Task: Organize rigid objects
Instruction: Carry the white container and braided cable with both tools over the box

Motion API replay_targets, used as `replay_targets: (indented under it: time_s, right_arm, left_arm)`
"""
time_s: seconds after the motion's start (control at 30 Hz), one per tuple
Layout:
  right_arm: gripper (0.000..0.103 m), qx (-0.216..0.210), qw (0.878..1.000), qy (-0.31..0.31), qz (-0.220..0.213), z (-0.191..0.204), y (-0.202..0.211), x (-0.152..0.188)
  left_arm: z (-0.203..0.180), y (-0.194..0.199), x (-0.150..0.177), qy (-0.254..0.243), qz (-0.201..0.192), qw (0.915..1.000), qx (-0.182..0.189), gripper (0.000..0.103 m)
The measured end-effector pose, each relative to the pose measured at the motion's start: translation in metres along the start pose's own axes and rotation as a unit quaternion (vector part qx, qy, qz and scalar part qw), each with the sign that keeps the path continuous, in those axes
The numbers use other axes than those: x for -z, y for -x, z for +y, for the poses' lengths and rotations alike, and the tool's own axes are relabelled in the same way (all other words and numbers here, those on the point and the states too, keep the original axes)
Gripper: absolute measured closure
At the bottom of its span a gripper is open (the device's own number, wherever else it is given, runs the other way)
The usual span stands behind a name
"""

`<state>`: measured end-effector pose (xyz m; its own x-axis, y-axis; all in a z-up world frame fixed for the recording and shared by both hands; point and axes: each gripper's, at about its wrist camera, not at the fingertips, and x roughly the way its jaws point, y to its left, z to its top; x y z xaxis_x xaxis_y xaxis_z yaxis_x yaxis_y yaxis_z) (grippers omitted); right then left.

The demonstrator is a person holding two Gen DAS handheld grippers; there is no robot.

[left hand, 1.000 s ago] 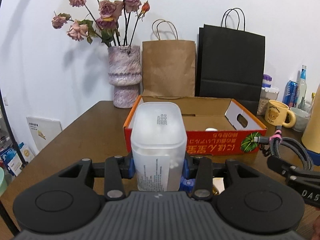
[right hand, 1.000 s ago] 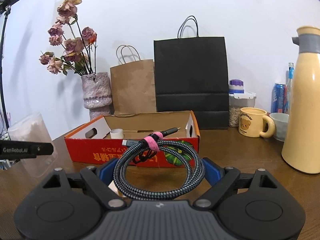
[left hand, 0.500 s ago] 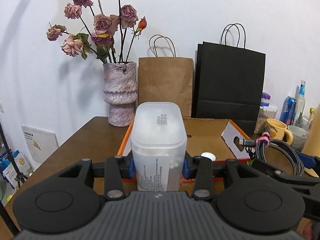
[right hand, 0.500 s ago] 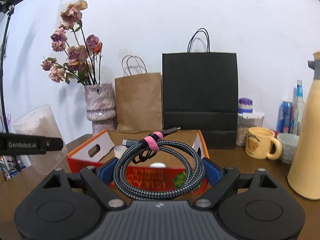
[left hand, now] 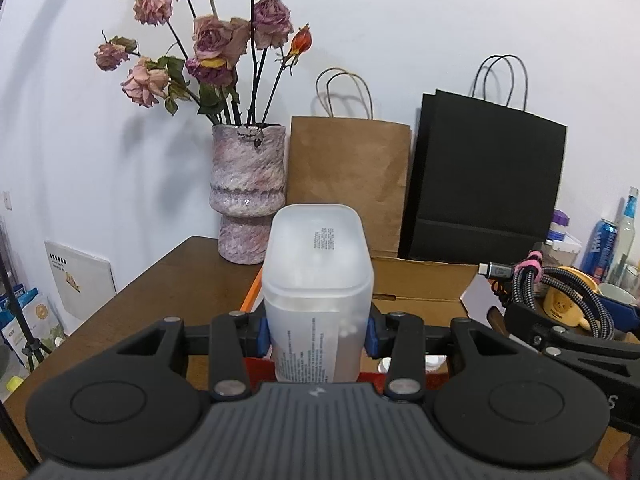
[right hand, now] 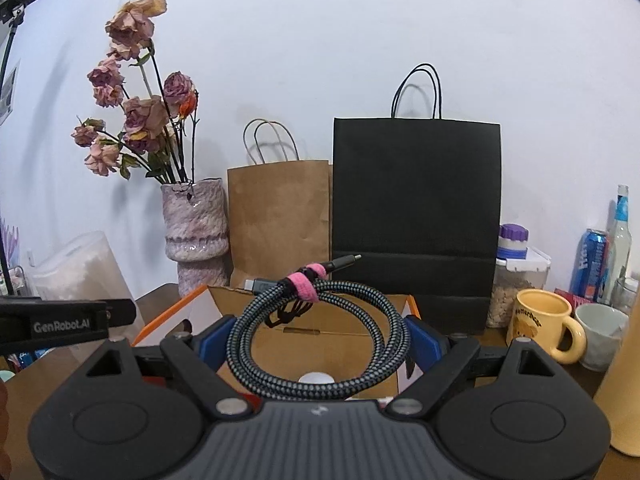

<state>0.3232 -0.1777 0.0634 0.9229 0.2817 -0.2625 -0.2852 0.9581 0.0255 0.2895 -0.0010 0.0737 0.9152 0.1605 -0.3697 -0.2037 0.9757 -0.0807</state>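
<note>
We carry both loads over the orange-walled cardboard box (right hand: 312, 332), our one landmark, because it looks like the place where the loose rigid things are being gathered. Our left gripper (left hand: 317, 330) is clamped on a frosted translucent plastic container with rounded corners (left hand: 318, 288), its blue pads pressing the two narrow sides low down so the tall body stands upright and will not tip; it hangs over the box's near left corner. Our right gripper (right hand: 318, 338) is closed on a coiled grey braided cable bound with a pink strap (right hand: 320, 320), the pads squeezing the loop's outer edges so the coil stays flat and its plugs point away from us, above the box's open middle. Down inside the box a small white round thing (right hand: 316, 378) already lies on the floor; we cannot tell what it is. Behind the box stand a mottled pink vase of dried roses (right hand: 194, 232), a brown paper bag (right hand: 278, 216) and a black paper bag (right hand: 416, 216), and right of the box sits a yellow bear mug (right hand: 540, 326), so we judge lowering both loads straight down keeps clear of them.
</note>
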Motion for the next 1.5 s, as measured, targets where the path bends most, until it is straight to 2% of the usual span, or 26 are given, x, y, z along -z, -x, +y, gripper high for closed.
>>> replay_targets:
  time_s: [0.43, 0.97, 1.2, 1.5]
  right_arm:
    - [0.015, 0.007, 1.000, -0.014, 0.018, -0.012, -0.057, -0.017]
    - [0.015, 0.001, 0.998, -0.003, 0.064, -0.016, -0.122, -0.008]
    - [0.015, -0.005, 0.997, -0.002, 0.078, -0.016, -0.136, 0.002]
    - [0.015, -0.008, 0.996, 0.002, 0.088, -0.015, -0.142, 0.013]
  left_arm:
    - [-0.008, -0.051, -0.013, -0.001, 0.010, 0.9999, -0.010, 0.060]
    - [-0.012, -0.112, -0.018, -0.023, 0.036, 0.9989, -0.020, 0.060]
    - [-0.011, -0.131, -0.014, -0.032, 0.052, 0.9977, -0.028, 0.060]
    - [-0.010, -0.135, -0.012, -0.042, 0.055, 0.9970, -0.034, 0.060]
